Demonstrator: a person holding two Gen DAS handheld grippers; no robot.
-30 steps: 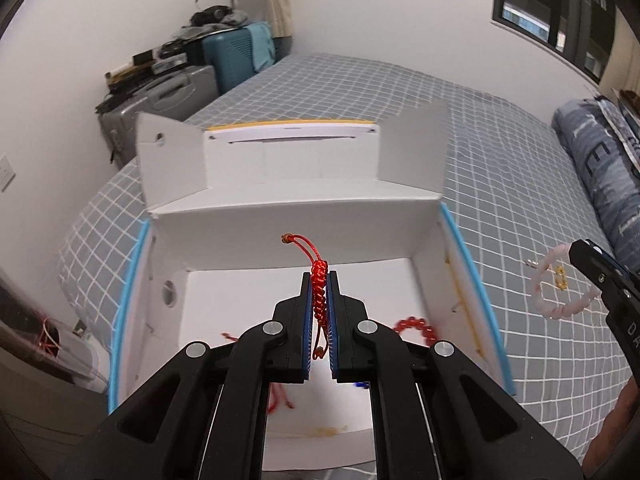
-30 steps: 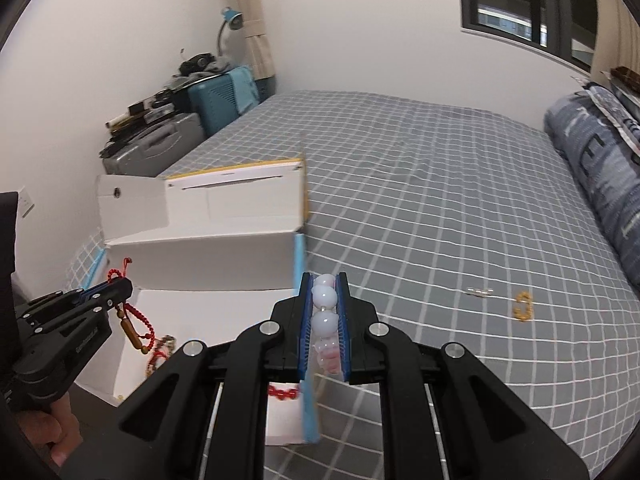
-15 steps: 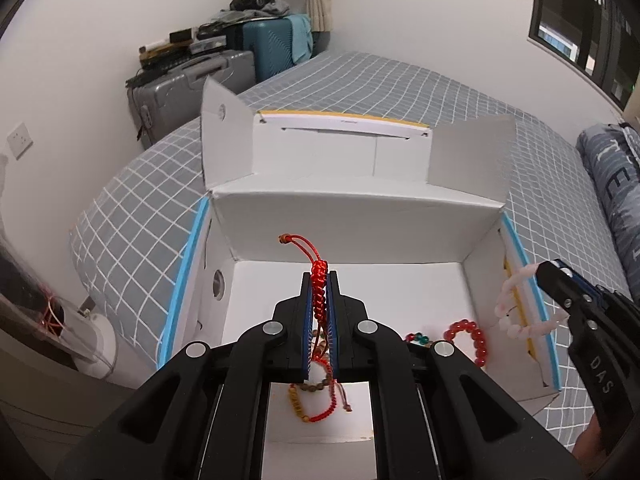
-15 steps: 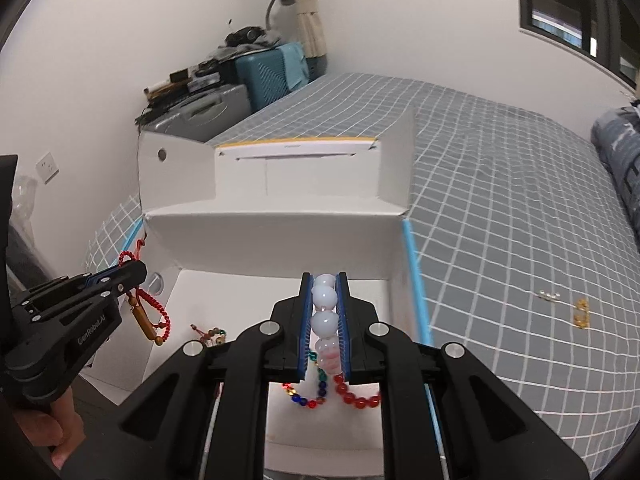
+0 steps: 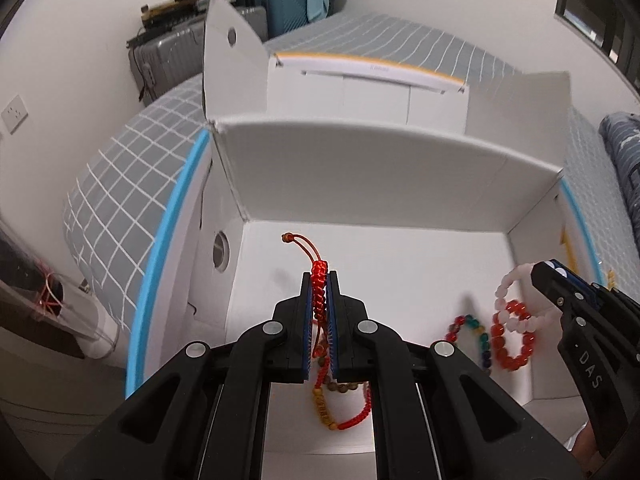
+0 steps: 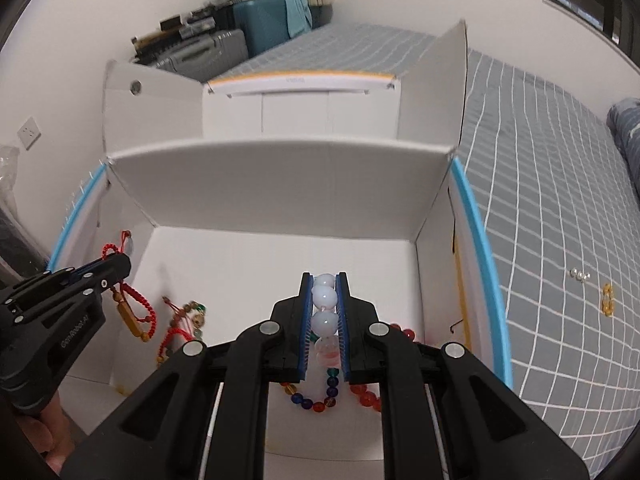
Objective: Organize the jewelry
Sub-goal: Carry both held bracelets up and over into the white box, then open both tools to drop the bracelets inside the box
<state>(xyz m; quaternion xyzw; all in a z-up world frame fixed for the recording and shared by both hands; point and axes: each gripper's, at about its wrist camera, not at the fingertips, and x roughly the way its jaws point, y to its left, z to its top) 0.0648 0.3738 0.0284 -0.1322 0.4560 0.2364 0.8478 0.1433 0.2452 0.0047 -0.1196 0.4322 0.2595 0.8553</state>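
Over the open white cardboard box (image 5: 400, 184), the left gripper (image 5: 320, 280) is pinching a red braided cord bracelet (image 5: 319, 284); the right gripper (image 6: 324, 280) is clamping a pale pink bead bracelet (image 6: 324, 298), loop dangling.

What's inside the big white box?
On the white box floor lie a red bead bracelet, a multicolored bead bracelet and a brown bead bracelet. Grippers cover parts of them.

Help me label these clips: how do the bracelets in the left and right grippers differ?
The left gripper pinches a red braided cord bracelet with gold-brown beads; the right gripper pinches a pale round-bead bracelet. The cord is thin and knotted; the pale beads are large and smooth. Both hang over the open white box.
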